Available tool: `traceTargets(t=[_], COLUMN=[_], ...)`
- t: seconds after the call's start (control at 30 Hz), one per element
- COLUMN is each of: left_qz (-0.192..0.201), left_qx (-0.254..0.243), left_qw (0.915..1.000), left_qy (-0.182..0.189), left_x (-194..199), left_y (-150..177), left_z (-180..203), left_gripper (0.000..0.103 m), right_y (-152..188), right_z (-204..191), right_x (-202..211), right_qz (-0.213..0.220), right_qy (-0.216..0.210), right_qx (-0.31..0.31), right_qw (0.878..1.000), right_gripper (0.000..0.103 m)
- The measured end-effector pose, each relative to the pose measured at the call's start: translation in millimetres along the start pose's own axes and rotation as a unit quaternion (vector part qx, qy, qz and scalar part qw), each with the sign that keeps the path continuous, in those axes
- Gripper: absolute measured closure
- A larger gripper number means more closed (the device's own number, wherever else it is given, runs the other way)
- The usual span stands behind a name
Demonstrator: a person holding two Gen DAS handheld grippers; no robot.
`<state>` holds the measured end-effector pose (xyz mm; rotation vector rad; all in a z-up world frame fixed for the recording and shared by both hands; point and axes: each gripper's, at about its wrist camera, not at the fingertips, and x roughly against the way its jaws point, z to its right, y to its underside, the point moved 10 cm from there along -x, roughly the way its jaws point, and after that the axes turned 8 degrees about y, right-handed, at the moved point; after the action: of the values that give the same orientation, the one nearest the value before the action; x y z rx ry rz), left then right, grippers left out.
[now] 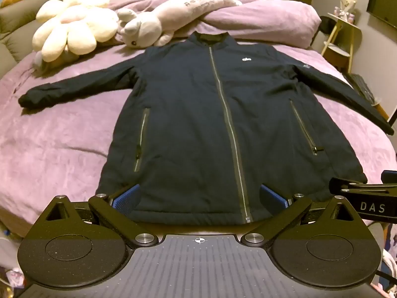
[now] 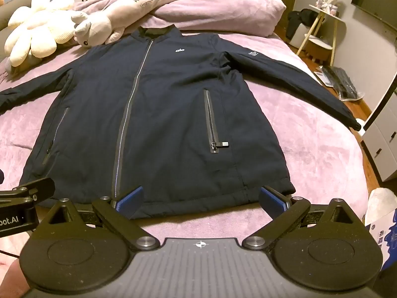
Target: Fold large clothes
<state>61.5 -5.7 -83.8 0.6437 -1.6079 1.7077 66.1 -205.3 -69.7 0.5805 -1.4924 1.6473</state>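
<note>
A dark navy zip jacket (image 1: 198, 114) lies flat and face up on a purple bed (image 1: 57, 144), collar far, both sleeves spread out; it also shows in the right wrist view (image 2: 158, 114). My left gripper (image 1: 199, 198) is open and empty, its blue-padded fingers apart just over the jacket's near hem around the zipper end. My right gripper (image 2: 201, 198) is open and empty over the hem's right part. Each gripper's body shows at the edge of the other's view.
Cream plush toys (image 1: 72, 24) and a long plush (image 1: 158, 17) lie beyond the collar with a purple duvet (image 1: 260, 19). To the bed's right stand a small shelf table (image 2: 320, 29), items on the floor (image 2: 340, 79) and a white cabinet (image 2: 382, 136).
</note>
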Motion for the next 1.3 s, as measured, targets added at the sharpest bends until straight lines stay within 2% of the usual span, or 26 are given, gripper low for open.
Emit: traceTargets(t=[1.3], left_qz=[-0.019], left_qx=[0.010], left_qw=[0.9998], left_qy=[0.006], left_x=[-6.0], left_y=[-0.7], left_z=[-4.7], left_gripper=[0.000], right_y=[-1.0], right_z=[-2.6], right_x=[-7.4], right_qz=[-0.014], right_qy=[-0.004], right_qx=[0.001], right_qw=[1.000], right_gripper=[0.004])
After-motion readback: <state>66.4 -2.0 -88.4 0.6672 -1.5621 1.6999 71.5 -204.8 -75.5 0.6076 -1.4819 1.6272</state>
